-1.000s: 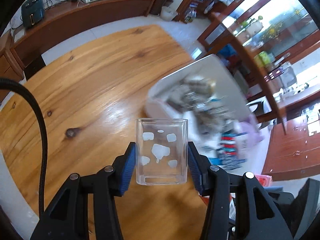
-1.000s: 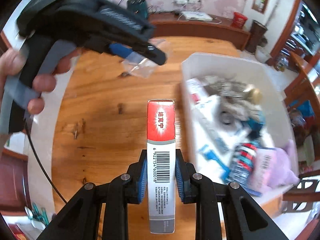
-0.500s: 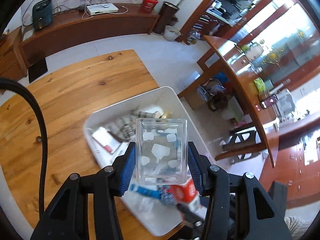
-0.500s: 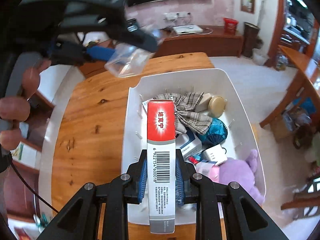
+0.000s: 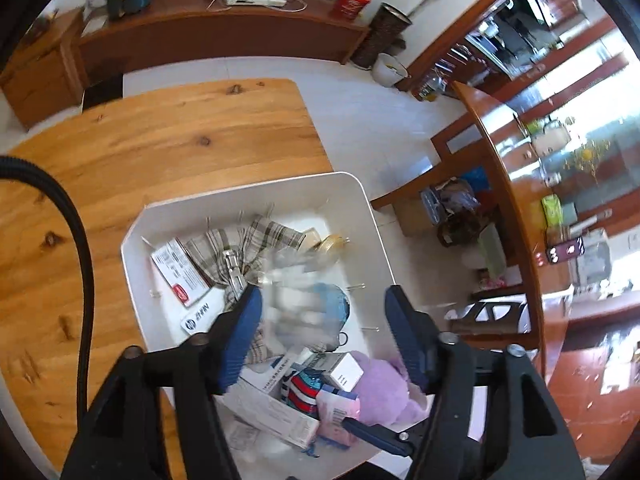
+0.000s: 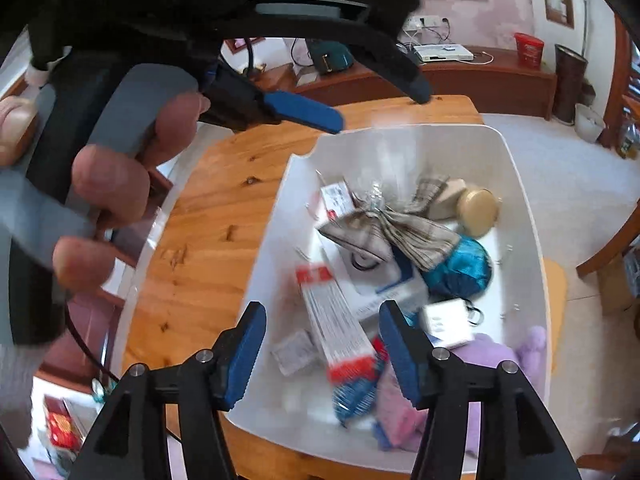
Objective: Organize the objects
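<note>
A wooden desk [image 5: 168, 148] in a living room carries a white bin [image 6: 516, 184], with a long sideboard [image 5: 208, 36] along the far wall. Both hand-held grippers hang over the bin with their blue jaws spread wide and nothing between them: the left hand-held gripper [image 5: 322, 322] above the middle, the right hand-held gripper [image 6: 322, 334] above the near end.

Just below the right one lies the red-and-white carton [image 6: 334, 322], long and flat, slanted across the other things, its red end nearest. Under the left one a blurred clear box [image 5: 298, 280] seems to be dropping, its outline smeared, so its resting place cannot be told. Farther in are a checked cloth [image 6: 396, 228], a teal bundle [image 6: 460, 266] and a round tan lid [image 6: 478, 210]; a purple plush [image 5: 376, 386] fills the near right corner.

The drop looks done; lifting straight up with jaws wide should avoid snagging the cloth or tipping the carton.
</note>
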Action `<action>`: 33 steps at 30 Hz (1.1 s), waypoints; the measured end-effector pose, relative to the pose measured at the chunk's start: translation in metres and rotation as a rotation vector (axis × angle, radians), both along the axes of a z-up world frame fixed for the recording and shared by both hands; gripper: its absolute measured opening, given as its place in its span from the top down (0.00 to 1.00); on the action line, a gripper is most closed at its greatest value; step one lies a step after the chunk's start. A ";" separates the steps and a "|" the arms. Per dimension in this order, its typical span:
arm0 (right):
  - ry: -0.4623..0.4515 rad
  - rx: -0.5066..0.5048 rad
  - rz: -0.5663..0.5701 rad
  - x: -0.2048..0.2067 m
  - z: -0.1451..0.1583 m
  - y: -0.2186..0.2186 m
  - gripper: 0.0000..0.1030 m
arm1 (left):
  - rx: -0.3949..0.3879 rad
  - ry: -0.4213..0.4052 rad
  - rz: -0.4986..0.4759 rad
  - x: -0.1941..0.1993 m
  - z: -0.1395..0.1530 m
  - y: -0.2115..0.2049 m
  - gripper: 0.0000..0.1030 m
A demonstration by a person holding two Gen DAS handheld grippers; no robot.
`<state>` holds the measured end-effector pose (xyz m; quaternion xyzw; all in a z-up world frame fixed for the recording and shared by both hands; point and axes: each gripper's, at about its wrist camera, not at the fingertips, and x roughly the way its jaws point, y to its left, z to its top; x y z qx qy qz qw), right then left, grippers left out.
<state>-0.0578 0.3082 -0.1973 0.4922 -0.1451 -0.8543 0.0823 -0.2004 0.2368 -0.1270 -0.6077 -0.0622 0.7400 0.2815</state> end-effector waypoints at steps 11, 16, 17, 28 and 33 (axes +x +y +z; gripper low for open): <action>-0.050 0.112 -0.026 0.015 -0.002 0.030 0.42 | -0.012 -0.029 0.029 0.024 -0.031 -0.001 0.20; -0.050 0.143 -0.002 0.014 -0.001 0.030 0.42 | 0.003 -0.028 0.054 0.041 -0.029 -0.009 0.20; -0.050 0.147 0.006 0.015 0.000 0.029 0.42 | 0.007 -0.027 0.062 0.044 -0.028 -0.012 0.20; -0.053 0.193 0.066 0.023 0.010 0.009 0.42 | -0.014 -0.002 0.167 0.085 -0.009 -0.064 0.15; -0.063 0.201 0.073 0.026 0.017 -0.004 0.42 | -0.055 0.014 0.211 0.110 0.000 -0.090 0.15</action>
